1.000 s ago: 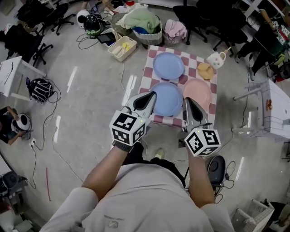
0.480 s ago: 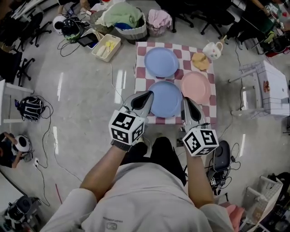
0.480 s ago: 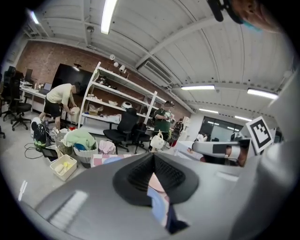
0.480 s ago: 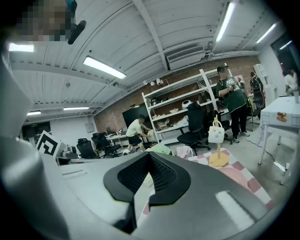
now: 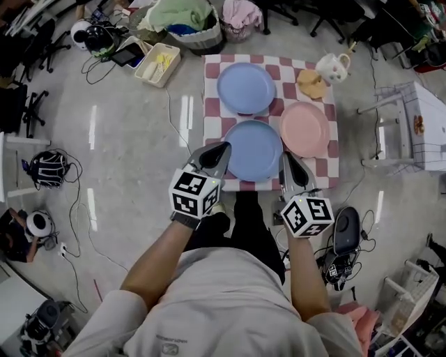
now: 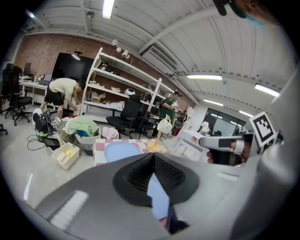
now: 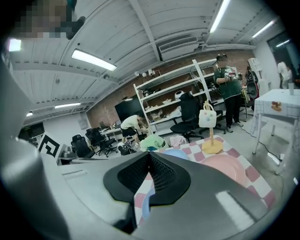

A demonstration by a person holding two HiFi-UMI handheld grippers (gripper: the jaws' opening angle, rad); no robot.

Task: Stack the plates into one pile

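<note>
**Surroundings.** A mug tree (image 5: 311,84) with a white mug (image 5: 332,67) stood at the far right corner of the table (image 5: 212,104). Beyond the table's far edge were a laundry basket (image 5: 182,21) heaped with green cloth and a smaller basket (image 5: 240,14) of pink cloth. A white bin (image 5: 157,64) sat on the floor to the far left, and a white side table (image 5: 425,125) stood to the right.

**Plates.** Three plates lay singly on the red-and-white checked cloth. A far blue plate (image 5: 245,88) lay at the back and a near blue plate (image 5: 254,150) at the front edge. A pink plate (image 5: 304,130) lay just beside the near blue plate on the right.

**Surface and room.** The floor (image 5: 132,153) was grey and glossy, with cables trailing across it. The gripper views showed a brick wall, open shelving and office chairs. They also showed a person (image 6: 61,91) bending over.

**Pose.** Both bare forearms reached forward from the torso. The left gripper (image 5: 221,148) and right gripper (image 5: 288,157) pointed at the table's near edge, slightly downward. They flanked the near blue plate, one on each side. Each gripper's jaws were pressed together with nothing between them.
</note>
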